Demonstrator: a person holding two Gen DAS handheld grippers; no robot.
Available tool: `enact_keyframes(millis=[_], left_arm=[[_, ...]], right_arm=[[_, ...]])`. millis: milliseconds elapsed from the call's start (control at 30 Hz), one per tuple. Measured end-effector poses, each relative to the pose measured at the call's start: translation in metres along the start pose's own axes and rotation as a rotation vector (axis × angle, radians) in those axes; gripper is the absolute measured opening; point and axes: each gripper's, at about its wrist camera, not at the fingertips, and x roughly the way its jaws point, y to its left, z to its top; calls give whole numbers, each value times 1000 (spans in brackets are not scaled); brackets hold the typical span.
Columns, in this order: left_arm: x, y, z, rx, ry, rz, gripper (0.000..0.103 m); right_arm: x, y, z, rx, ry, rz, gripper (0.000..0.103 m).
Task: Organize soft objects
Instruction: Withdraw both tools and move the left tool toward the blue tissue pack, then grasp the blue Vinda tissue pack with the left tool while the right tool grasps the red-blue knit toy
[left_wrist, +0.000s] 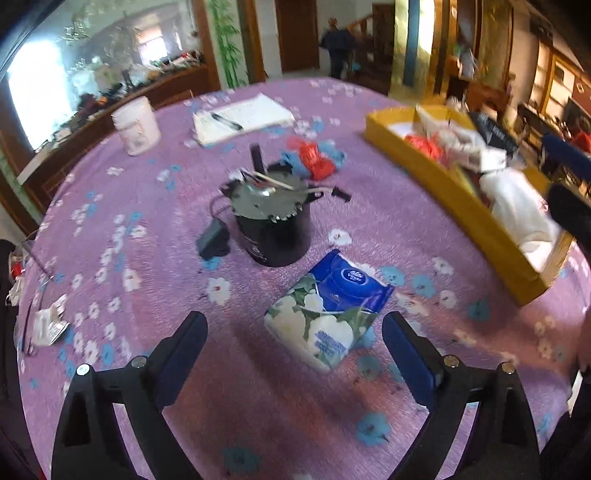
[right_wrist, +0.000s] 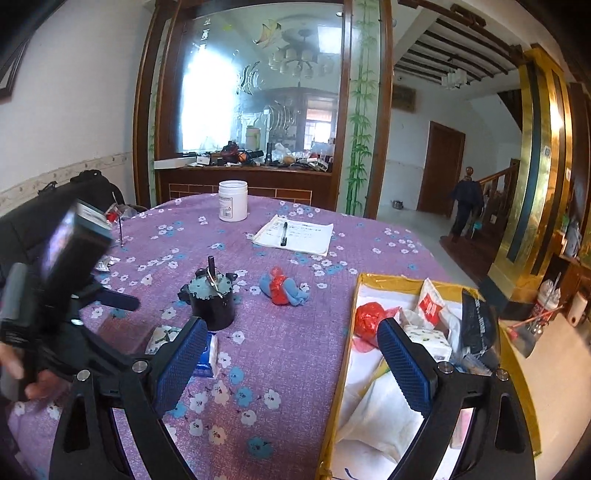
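— Jaws first: both pairs stand wide and hold nothing. Left gripper (left_wrist: 295, 345) hangs over the purple floral tablecloth (left_wrist: 147, 229), its blue pads either side of open cloth.

— And the nearest soft thing?

— A tissue pack (left_wrist: 328, 308), blue and white with a flower print, lying flat just ahead of the left gripper and a little toward its right finger. My guess is that the gripper is lined up on it for a pick.

— What about the right gripper (right_wrist: 291, 354)?

— It hovers at the near edge of the yellow box (right_wrist: 351, 332), right finger over the box, left finger over the cloth. I'd judge it is waiting there, since the box seems to be the collecting place: a red bag (right_wrist: 369, 314), white packets and folded white cloth already lie in it.

— Farther out?

— A black motor (left_wrist: 273, 229) stands mid-table, hard, so likely not to be sorted. Beyond it lies a blue-and-red soft toy (right_wrist: 282, 290), well apart from the box, probably still to be gathered. Then a notepad with a pen (right_wrist: 295, 234) and a white jar (right_wrist: 232, 201) at the far edge.
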Motion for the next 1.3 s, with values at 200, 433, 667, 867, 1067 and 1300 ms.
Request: enact_keyframes(millis=[200, 433, 667, 867, 1067, 1300], left_arm=[[14, -14, 0, 31, -3, 26, 74], [5, -13, -7, 8, -66, 67, 61], [-16, 13, -5, -83, -166, 27, 61], [-26, 35, -5, -153, -212, 54, 61], [-21, 51, -5, -221, -188, 16, 61], [-18, 51, -6, -225, -171, 3, 61]], right_arm=[[0, -5, 2, 34, 24, 21, 95], [18, -8, 20, 83, 97, 56, 95], [92, -31, 63, 337, 270, 187, 82], [172, -26, 74, 349, 415, 160, 69], [229, -26, 70, 339, 512, 164, 69], [269, -17, 53, 264, 627, 133, 61]])
